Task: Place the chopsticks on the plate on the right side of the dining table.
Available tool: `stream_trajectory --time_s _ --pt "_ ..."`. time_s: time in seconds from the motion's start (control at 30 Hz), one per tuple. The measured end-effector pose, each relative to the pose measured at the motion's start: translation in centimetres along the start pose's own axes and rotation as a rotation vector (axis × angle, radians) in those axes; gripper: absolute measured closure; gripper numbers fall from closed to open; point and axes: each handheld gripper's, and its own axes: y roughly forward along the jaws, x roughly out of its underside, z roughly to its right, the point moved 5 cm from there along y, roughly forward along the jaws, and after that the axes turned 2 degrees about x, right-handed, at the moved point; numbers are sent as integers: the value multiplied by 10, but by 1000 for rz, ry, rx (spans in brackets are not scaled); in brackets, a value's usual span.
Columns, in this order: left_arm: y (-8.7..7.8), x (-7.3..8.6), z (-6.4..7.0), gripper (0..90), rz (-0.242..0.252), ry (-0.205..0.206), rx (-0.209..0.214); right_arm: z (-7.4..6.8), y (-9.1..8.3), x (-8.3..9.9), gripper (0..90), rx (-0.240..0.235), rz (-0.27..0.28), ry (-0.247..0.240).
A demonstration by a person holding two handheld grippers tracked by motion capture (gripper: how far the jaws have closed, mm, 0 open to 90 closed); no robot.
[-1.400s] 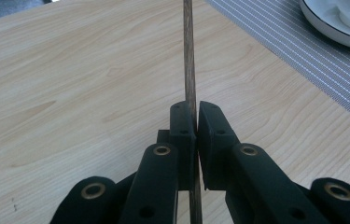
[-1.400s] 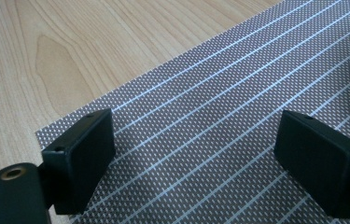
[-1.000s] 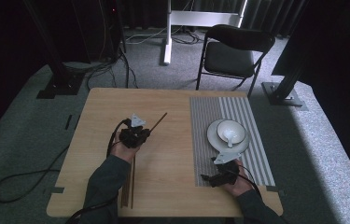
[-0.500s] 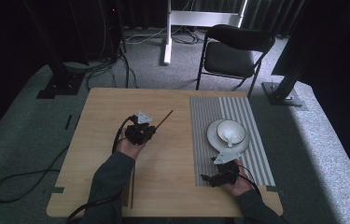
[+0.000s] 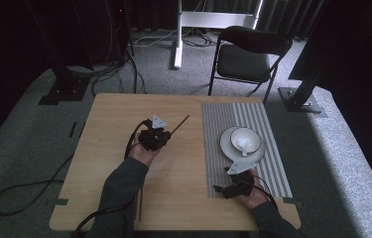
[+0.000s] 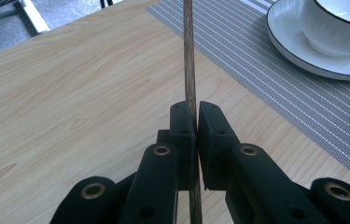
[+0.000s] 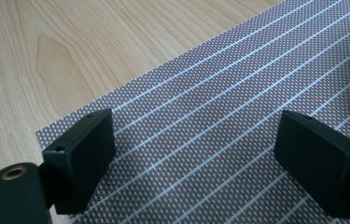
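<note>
Holding the chopstick [image 6: 189, 70] pinched between pressed-together left tongs [image 5: 159, 135] at centre frame, carry it level toward the placemat [image 5: 223, 124] and lower slowly beside the saucer [image 5: 225, 148]. Right tongs [image 7: 196, 154] rest spread over the placemat, lower right.

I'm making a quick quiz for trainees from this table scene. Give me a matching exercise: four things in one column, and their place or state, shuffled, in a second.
Things:
1. left gripper
2. right gripper
3. bowl
4. placemat

Places or states:
A. lies flat on the right part of the table
B. jaws wide apart, nothing between them
C. sits on a white plate
D. jaws shut on a wooden chopstick

Pairs: 1-D, 2-B, 3-C, 4-A
</note>
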Motion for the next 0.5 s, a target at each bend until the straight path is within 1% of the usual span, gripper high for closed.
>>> stream_trajectory --time_s 0.23,0.5 --pt "4 -5 3 847 0 5 6 0 0 0 117 0 0 0" --pt "11 -13 10 847 1 15 20 0 0 0 117 0 0 0"
